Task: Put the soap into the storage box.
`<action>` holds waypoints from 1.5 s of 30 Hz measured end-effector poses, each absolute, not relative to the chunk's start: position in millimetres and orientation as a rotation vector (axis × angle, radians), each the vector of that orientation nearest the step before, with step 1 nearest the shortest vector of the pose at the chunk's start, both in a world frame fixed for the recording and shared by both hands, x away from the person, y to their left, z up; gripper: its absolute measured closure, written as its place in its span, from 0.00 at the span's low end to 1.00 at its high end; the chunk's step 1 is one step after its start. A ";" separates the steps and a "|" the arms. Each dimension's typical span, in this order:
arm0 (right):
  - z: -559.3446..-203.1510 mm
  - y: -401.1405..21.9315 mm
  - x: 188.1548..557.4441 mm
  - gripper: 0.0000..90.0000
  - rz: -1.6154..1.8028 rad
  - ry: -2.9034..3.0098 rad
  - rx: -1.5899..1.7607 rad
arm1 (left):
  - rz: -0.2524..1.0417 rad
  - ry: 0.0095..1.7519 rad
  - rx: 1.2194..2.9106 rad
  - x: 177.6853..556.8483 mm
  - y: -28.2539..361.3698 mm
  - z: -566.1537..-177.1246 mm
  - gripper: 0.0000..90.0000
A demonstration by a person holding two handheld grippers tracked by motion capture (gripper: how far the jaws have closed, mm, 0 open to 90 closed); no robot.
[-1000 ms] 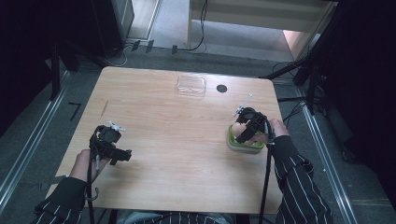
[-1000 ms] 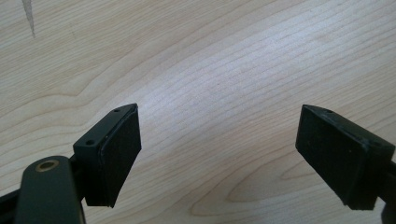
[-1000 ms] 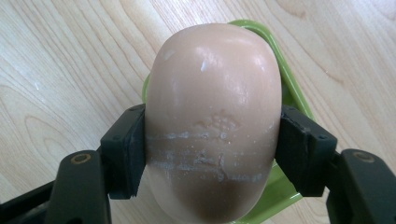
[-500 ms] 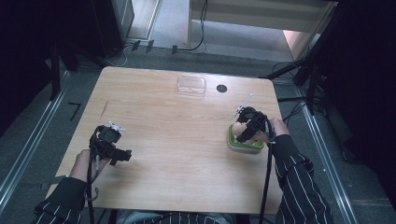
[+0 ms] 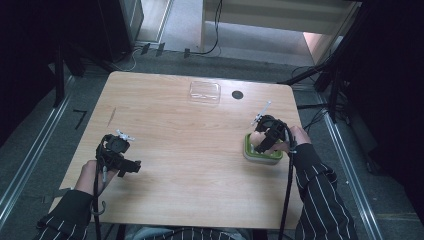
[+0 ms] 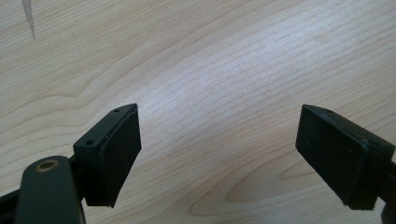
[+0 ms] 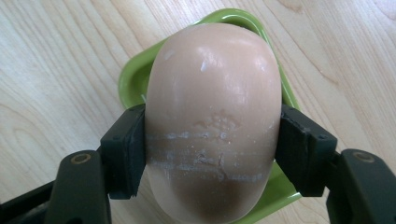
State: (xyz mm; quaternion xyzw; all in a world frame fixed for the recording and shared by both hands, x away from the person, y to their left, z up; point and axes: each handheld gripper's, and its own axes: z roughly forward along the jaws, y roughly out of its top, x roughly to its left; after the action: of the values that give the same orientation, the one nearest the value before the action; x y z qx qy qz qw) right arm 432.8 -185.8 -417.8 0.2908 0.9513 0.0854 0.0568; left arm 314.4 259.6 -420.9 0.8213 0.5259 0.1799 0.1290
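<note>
The right gripper (image 7: 212, 154) clamped its jaws on a smooth, rounded peach soap bar (image 7: 215, 116) above a glossy green soap dish (image 7: 133, 74) on the pale wood-grain bench (image 5: 190, 145). The left gripper (image 6: 219, 154) gaped wide, empty.

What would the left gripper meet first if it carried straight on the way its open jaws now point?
Most likely the bare wooden table. The left gripper looks down at the wood with its jaws spread wide and nothing between or ahead of them. How far above the surface it is cannot be judged.
</note>
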 end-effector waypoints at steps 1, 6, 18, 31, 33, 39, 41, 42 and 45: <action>-418.0 -185.9 433.1 0.37 0.253 2.887 0.882 | 0.525 1.530 2.384 314.5 259.5 -421.3 0.16; -421.6 -187.3 435.0 0.37 0.248 2.891 0.871 | 0.525 1.529 2.389 314.3 260.0 -421.0 0.16; -426.9 -186.9 437.1 0.37 0.231 2.907 0.810 | 0.525 1.527 2.391 314.2 260.0 -420.8 0.16; -430.5 -186.4 439.6 0.37 0.243 2.914 0.786 | 0.525 1.530 2.389 314.3 259.8 -421.1 0.16; -430.8 -186.2 439.7 0.37 0.243 2.915 0.783 | 0.526 1.530 2.388 314.3 259.6 -421.4 0.16; -433.8 -186.6 442.3 0.37 0.239 2.918 0.764 | 0.525 1.531 2.387 314.5 259.7 -421.6 0.16; -436.1 -185.8 442.3 0.37 0.236 2.921 0.765 | 0.524 1.530 2.387 314.6 259.8 -421.6 0.16; -437.2 -186.0 442.8 0.37 0.231 2.927 0.750 | 0.524 1.530 2.387 314.7 260.0 -421.7 0.16; -440.1 -186.4 443.3 0.37 0.224 2.931 0.741 | 0.522 1.532 2.386 314.7 260.1 -421.8 0.16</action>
State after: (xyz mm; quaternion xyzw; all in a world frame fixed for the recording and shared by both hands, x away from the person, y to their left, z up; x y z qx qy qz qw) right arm 443.3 -186.4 -440.1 0.2440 0.9654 0.0737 0.0551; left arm 314.7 260.1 -421.8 0.8206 0.5270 0.1796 0.1287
